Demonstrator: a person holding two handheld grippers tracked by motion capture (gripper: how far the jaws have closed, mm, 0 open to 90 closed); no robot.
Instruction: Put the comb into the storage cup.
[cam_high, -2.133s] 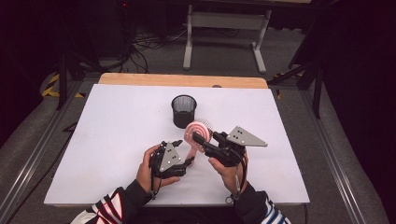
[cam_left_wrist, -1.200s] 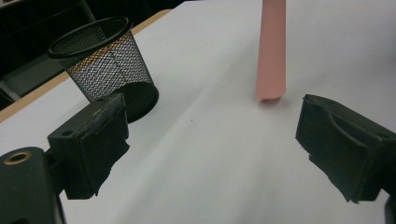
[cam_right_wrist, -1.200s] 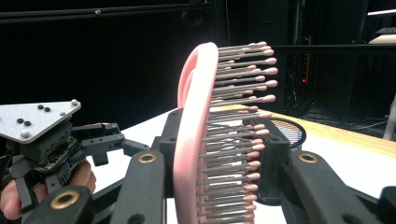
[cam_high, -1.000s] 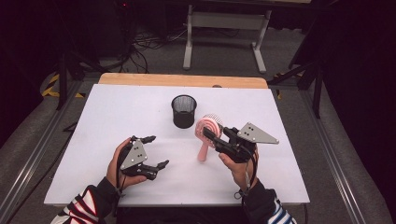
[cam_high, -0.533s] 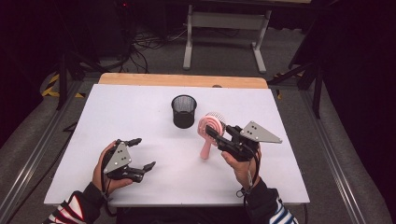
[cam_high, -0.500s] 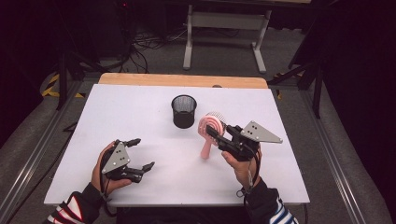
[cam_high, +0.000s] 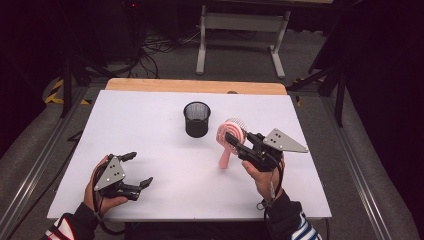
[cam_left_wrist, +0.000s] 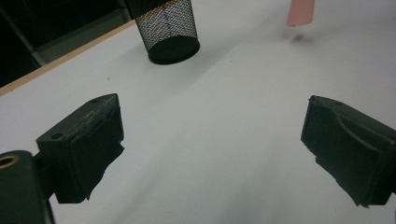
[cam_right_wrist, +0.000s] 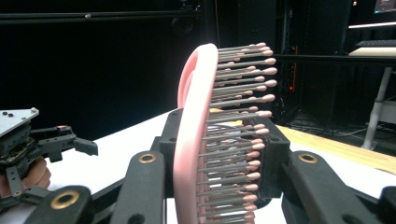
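Hairbrush (cam_high: 231, 137) higher, left tool (cam_high: 129, 172) farther off.

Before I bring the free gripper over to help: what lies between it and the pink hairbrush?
Nothing: in the high view, only bare white table separates the open left gripper from the pink hairbrush; the mesh cup stands farther back.

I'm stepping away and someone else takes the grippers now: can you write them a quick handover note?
Right gripper: shut on the pink hairbrush by its head, handle hanging toward the table, beside the black mesh cup.
Left gripper: open, holding nothing, low over the table's near left part.
Done: brush is lifted and gripped.
Left: probably to put the brush into the cup, handle first; the cup stands upright and looks empty from above.
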